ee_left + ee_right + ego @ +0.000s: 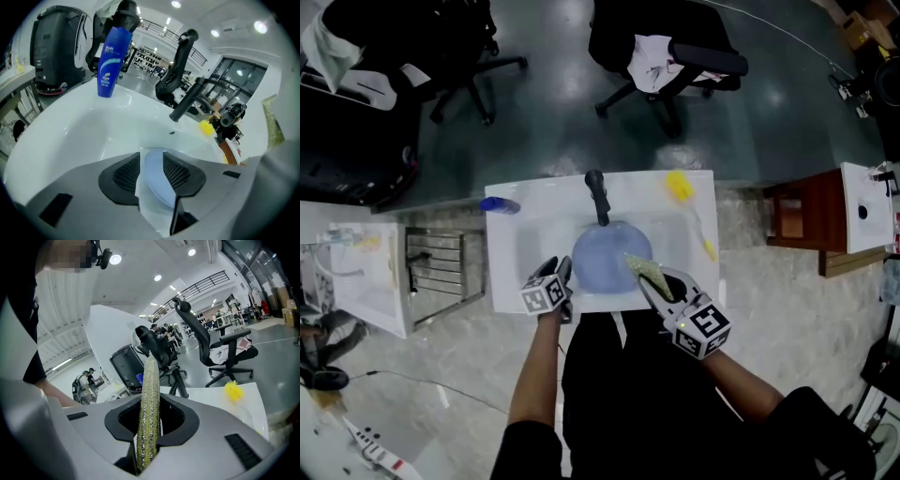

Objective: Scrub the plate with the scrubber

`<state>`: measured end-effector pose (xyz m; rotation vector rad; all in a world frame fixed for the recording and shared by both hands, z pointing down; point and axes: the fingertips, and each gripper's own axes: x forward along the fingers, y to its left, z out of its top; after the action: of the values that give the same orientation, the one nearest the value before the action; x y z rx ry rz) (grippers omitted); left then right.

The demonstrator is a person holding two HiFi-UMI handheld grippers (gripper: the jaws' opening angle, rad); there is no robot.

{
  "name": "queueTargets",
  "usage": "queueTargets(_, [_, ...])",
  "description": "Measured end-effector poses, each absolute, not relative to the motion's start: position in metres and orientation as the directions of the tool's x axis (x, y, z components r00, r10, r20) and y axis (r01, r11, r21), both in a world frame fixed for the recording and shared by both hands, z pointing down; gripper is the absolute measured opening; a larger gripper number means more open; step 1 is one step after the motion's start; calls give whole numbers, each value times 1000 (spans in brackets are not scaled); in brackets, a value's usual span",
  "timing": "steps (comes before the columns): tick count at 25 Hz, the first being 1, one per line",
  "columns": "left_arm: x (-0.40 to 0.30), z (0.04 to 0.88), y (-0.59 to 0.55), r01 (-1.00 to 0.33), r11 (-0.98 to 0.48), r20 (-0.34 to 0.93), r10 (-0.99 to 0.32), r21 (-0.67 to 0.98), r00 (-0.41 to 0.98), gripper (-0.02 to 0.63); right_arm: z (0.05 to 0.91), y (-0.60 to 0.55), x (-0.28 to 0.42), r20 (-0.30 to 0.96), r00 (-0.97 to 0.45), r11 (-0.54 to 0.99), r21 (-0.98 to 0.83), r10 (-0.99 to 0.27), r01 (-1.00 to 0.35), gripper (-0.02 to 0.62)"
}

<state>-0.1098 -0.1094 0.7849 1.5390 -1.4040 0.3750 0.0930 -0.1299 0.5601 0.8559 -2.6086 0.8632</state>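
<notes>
**At the white sink: plate in the bowl, scrubber in the right tongs**

In the bowl of the white sink (511, 253) lies a round blue plate (600, 258). It sits right under the black tap (597, 197), which points down toward it.

The left gripper (564, 274) is at the near left edge of the plate. Its own view shows its two jaws standing apart. The thin edge of the plate is between them. A little strip of white shows beside the left pad, so the pads do not squeeze the plate.

The right gripper (649, 281) is at the near right side of the plate. Its jaws are closed tight on the scrubber (639, 267). The scrubber is flat, green-yellow and a bit sparkly. It sticks up and out past the jaws, and its far end reaches over the plate's right side. I cannot tell if it touches the plate.

A blue bottle (499, 204) stands on the back left corner of the sink. A yellow brush (679, 186) lies on the back right part, well apart from the plate. Its long handle runs toward the near edge.

A metal rack (441, 262) is just left of the sink. A brown wooden stand (792, 211) is off to the right. Behind the sink, on the dark floor, is a black office chair (675, 61) with a white cloth on its seat.
</notes>
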Motion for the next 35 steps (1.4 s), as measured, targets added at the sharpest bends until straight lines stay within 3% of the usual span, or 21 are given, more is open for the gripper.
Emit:
queueTargets(9, [-100, 851, -124, -755, 293, 766, -504, 586, 399, 159, 583, -135, 93, 475, -735, 620, -406, -485, -671, 57])
queueTargets(16, [-92, 882, -136, -720, 305, 764, -434, 624, 478, 175, 593, -133, 88, 489, -717, 594, -412, -496, -691, 57])
queueTargets(24, [-62, 905, -120, -697, 290, 755, -230, 656, 614, 172, 594, -138, 87, 490, -695, 562, -413, -526, -716, 57])
queueTargets(28, [-54, 908, -120, -710, 251, 753, -204, 658, 626, 138, 594, -143, 92, 491, -680, 543, -411, -544, -732, 57])
queueTargets(35, [-69, 901, -130, -635, 345, 722, -319, 692, 614, 20, 601, -137, 93, 502, -673, 534, -412, -543, -738, 57])
